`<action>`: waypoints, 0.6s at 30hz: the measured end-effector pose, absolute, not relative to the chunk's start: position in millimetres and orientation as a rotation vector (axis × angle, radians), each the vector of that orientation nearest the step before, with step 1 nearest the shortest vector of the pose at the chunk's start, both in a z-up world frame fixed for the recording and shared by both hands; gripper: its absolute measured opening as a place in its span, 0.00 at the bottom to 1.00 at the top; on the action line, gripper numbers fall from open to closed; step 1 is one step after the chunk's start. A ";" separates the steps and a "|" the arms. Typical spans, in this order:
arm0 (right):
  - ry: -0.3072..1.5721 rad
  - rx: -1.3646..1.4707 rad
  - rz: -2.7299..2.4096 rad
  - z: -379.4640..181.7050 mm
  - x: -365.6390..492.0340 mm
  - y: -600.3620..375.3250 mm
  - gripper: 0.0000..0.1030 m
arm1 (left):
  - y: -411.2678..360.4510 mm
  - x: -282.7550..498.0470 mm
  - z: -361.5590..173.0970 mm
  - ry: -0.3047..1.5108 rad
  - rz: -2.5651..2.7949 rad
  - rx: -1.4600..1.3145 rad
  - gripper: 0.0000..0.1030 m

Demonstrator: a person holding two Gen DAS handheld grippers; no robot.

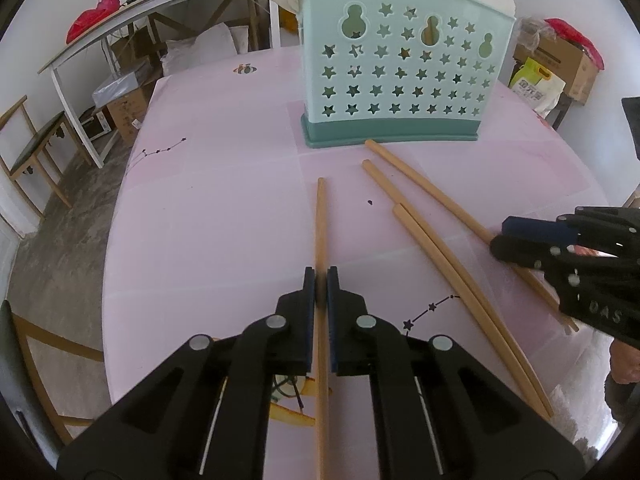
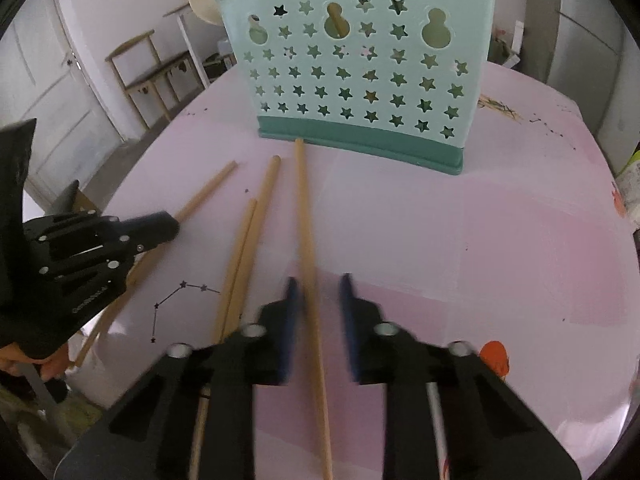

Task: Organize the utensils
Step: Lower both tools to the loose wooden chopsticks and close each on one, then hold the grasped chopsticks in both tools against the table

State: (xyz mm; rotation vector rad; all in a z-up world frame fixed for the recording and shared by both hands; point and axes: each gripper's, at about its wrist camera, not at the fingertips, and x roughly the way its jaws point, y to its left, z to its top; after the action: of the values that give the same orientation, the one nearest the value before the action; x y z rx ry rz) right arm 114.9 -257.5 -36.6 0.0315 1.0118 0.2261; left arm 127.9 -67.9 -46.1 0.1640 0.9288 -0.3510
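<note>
Four chopsticks lie on your pink table (image 1: 224, 208), light, stiff, slick, prone to roll; take each mid-shaft. Holder (image 1: 400, 76) stands at twelve o'clock, with clear room before it. Your left gripper (image 1: 320, 280) is clenched on one chopstick (image 1: 320, 220); your right gripper (image 2: 318, 292) straddles another (image 2: 303, 208), jaws blurred, so I cannot tell its grip. The table edge runs at nine o'clock.

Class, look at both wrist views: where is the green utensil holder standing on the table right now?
The holder stands upright at the far middle of the pink table in both views, just beyond the tips of the chopsticks lying in front of it.
</note>
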 end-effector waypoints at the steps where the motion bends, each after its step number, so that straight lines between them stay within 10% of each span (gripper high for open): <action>1: 1.015 0.031 0.222 -36.7 114.6 -257.6 0.08 | -68.7 127.6 -46.3 0.928 -0.351 0.163 0.04; 18: 1.116 0.104 0.128 -34.6 84.1 -296.7 0.08 | -61.4 120.9 -45.1 0.953 -0.362 0.135 0.04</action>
State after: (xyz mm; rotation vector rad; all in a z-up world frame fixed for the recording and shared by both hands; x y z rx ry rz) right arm 84.1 -296.7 -34.6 0.1036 1.1159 0.1278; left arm 120.9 -61.4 -45.1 0.1349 0.9530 -0.3617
